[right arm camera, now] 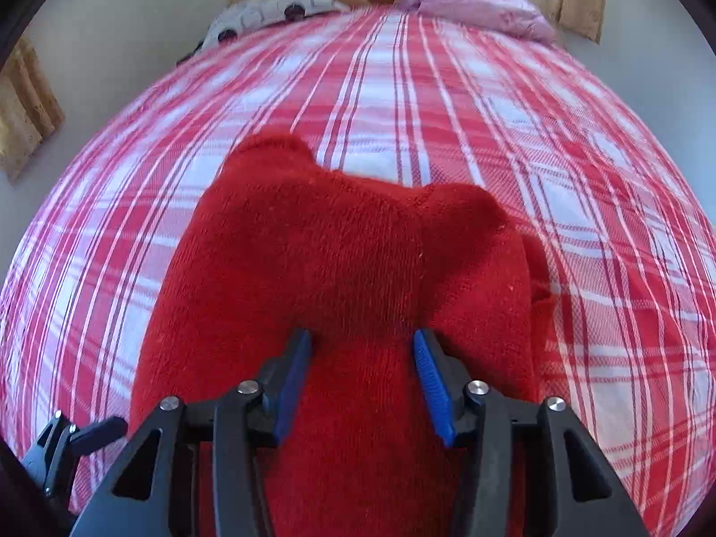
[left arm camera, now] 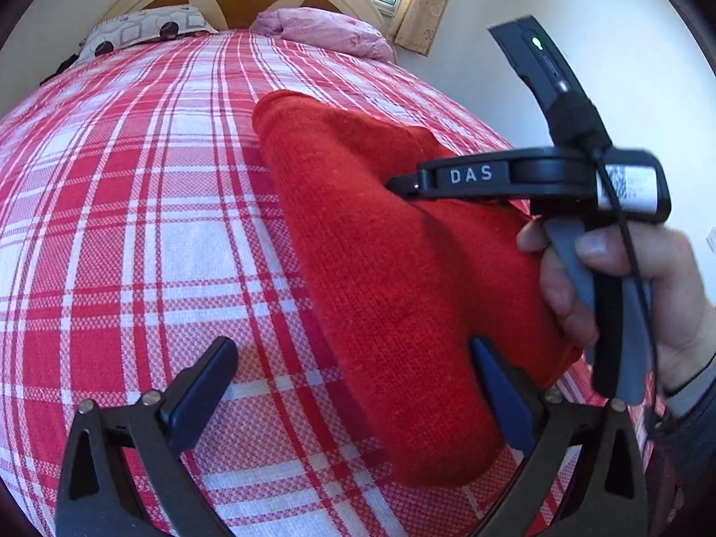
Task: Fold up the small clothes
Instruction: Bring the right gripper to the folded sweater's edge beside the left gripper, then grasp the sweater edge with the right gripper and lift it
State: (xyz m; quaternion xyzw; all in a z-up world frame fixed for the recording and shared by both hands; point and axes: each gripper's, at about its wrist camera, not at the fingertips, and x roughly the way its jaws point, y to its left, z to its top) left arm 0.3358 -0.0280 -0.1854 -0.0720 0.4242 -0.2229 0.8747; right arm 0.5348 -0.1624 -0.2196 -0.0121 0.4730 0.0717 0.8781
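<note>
The red knit garment (right arm camera: 340, 277) is lying bunched and folded over on the plaid bedspread (left arm camera: 112, 223), chunky weave, two rounded lumps at the far end. Right gripper (right arm camera: 362, 376) sits half-spread over it, pads not pinching; left gripper (left arm camera: 358, 385) is spread wide, one finger at the cloth's edge.

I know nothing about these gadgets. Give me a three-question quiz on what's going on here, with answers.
1. True or false: the red knit garment lies on a plaid bedspread.
2. What sits between the right gripper fingers: A) a pillow, B) the red garment, C) nothing?
3. Fill in: the left gripper jaws stand ____.

Key: 1 true. 2 B; whether the pads press it is unclear. 3 open, wide apart; one finger rests at the garment's edge.
</note>
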